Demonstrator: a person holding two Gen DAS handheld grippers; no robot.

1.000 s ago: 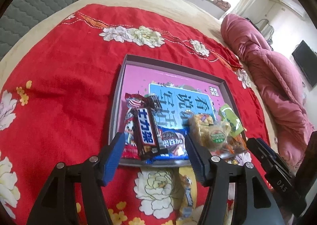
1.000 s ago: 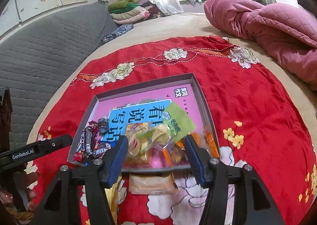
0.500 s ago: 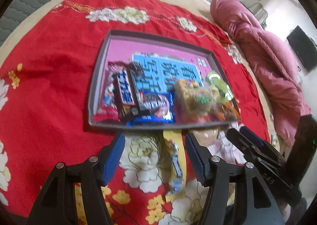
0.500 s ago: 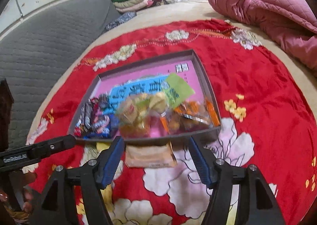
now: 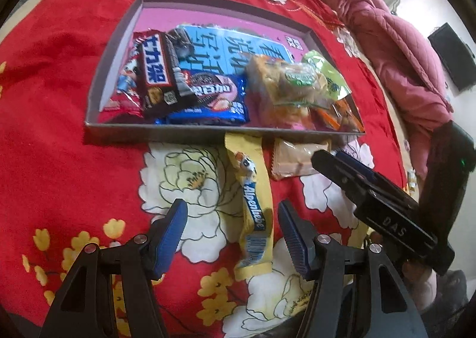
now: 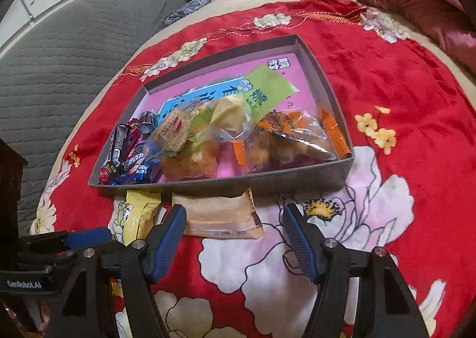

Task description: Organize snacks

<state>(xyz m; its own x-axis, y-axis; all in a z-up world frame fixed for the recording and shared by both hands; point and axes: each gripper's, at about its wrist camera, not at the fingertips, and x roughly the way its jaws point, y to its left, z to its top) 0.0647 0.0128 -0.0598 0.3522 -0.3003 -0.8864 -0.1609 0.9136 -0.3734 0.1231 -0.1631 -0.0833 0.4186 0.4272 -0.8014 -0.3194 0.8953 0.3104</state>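
Both grippers have dropped lower in front of the box (image 5: 190,129) of snacks, left gripper (image 5: 232,213) open around the yellow candy pack (image 5: 253,189), right gripper (image 6: 235,222) just opened wider near the tan packet (image 6: 220,216)

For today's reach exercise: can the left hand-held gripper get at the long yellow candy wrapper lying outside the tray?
Probably yes: the left hand-held gripper is open above the long yellow candy wrapper, with nothing covering it.

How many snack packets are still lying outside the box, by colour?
Yellow packet: 1
Tan packet: 1
Total outside the box: 2
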